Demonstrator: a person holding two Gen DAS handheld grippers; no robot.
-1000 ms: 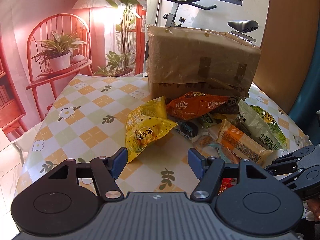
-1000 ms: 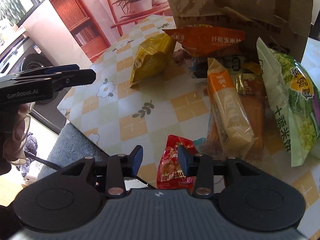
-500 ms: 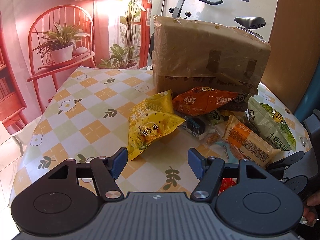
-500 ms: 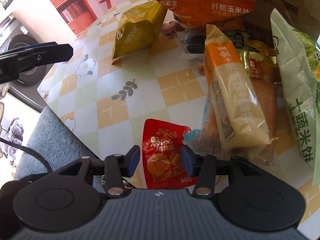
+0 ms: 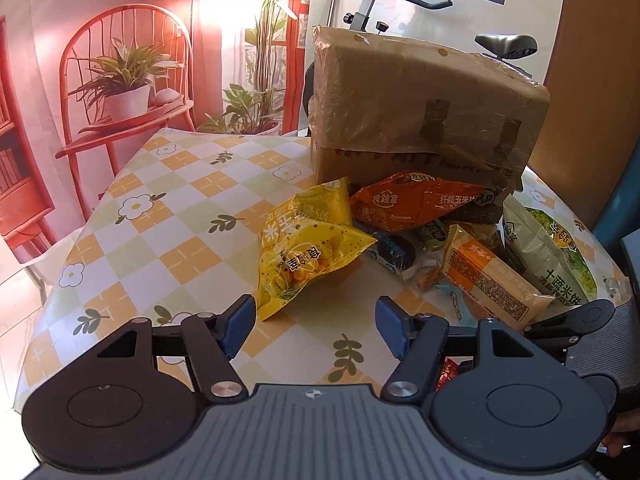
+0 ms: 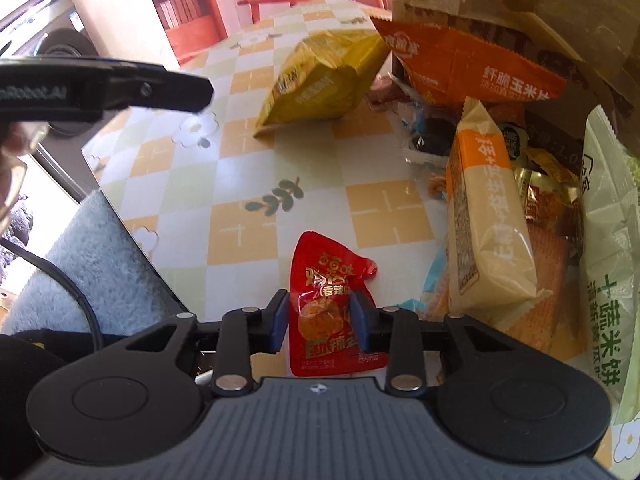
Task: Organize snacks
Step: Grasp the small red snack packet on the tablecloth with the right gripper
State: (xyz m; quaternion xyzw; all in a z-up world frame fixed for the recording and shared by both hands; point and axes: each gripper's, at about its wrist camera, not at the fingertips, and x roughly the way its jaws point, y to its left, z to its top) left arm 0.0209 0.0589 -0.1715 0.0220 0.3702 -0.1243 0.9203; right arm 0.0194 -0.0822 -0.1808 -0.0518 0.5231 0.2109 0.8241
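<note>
A pile of snacks lies on the checked tablecloth (image 5: pixel 192 216) in front of a brown cardboard box (image 5: pixel 420 108): a yellow bag (image 5: pixel 308 248), an orange bag (image 5: pixel 408 200), a beige and orange packet (image 5: pixel 492 284) and a green and white bag (image 5: pixel 552 256). My right gripper (image 6: pixel 319 320) is closed around a small red packet (image 6: pixel 328 292) at the table's near edge. My left gripper (image 5: pixel 315 326) is open and empty, above the table just short of the yellow bag. It also shows in the right wrist view (image 6: pixel 132 88).
Small wrapped sweets and a dark biscuit pack (image 5: pixel 394 250) lie among the bags. A grey fluffy cushion (image 6: pixel 80 264) sits below the table edge. A red plant stand (image 5: pixel 124 112) and an exercise bike (image 5: pixel 440 4) stand behind the table.
My right gripper's fingers have closed in on the red packet. My left gripper has drawn back a little and stayed open.
</note>
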